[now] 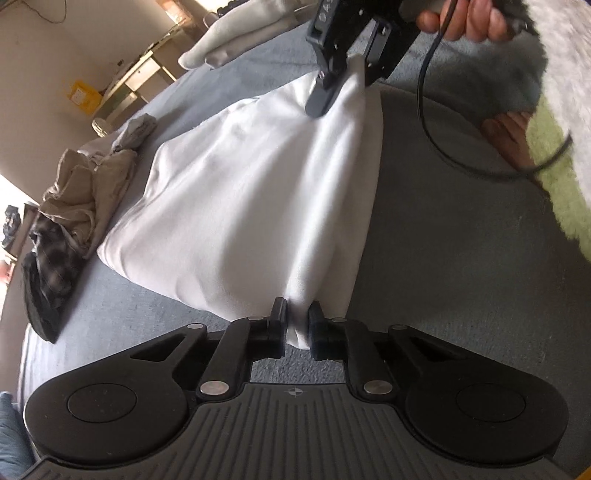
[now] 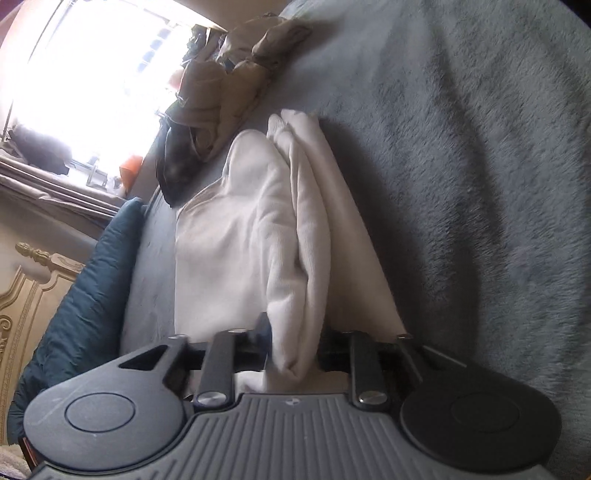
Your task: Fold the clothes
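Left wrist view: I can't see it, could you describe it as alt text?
A white garment lies on a grey blanket, pinched at its near edge by the left gripper and at its far edge by the right gripper, which a hand holds. A pile of beige and dark clothes lies to the left.

white garment (image 1: pixel 251 192); grey blanket (image 1: pixel 461 258); beige clothes (image 1: pixel 85 184); black claws

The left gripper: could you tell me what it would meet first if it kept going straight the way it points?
The left gripper is already shut on the white garment, so more of that cloth comes first; further along the line, probably the right gripper.
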A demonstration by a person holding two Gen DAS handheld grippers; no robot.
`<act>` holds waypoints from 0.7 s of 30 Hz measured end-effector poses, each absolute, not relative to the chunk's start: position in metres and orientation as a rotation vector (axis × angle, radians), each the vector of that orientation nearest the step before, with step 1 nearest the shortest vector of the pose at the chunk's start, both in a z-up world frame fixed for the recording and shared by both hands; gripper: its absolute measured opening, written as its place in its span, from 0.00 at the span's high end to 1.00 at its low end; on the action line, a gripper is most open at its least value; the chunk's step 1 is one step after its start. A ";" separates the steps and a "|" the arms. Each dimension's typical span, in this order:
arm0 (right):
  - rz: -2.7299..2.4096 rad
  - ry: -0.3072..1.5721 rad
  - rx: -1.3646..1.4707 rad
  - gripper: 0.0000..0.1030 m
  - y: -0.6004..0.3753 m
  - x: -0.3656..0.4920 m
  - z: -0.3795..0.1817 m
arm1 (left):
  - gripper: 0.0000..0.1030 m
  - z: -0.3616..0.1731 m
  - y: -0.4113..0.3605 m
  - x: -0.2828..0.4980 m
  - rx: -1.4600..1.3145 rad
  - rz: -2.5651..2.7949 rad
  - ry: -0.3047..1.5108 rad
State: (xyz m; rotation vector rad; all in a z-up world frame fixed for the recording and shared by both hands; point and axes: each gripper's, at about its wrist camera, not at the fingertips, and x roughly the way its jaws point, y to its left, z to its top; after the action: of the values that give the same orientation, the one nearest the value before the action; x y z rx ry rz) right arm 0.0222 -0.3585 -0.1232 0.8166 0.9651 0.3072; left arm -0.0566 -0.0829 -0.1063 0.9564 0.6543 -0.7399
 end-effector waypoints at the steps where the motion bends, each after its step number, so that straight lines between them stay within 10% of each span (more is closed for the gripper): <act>1: 0.313 0.973 0.826 0.68 -0.360 0.021 -0.123 | 0.86 -0.105 -0.083 -0.057 0.959 -0.735 0.655; 7: 0.331 0.989 0.820 0.67 -0.357 0.017 -0.125 | 0.83 -0.097 -0.075 -0.055 0.877 -0.722 0.724; 11: 0.318 0.980 0.785 0.83 -0.356 0.018 -0.124 | 0.64 -0.097 -0.055 -0.037 0.704 -0.739 0.925; 21: 0.325 0.979 0.725 0.86 -0.353 0.020 -0.120 | 0.64 -0.114 0.042 0.033 -0.320 -0.662 1.243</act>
State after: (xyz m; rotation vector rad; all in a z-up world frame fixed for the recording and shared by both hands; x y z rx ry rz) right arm 0.0196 -0.3531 -0.1198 0.7254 0.9792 0.3247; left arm 0.0331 0.0418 -0.1141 -0.3198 1.2434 -0.6617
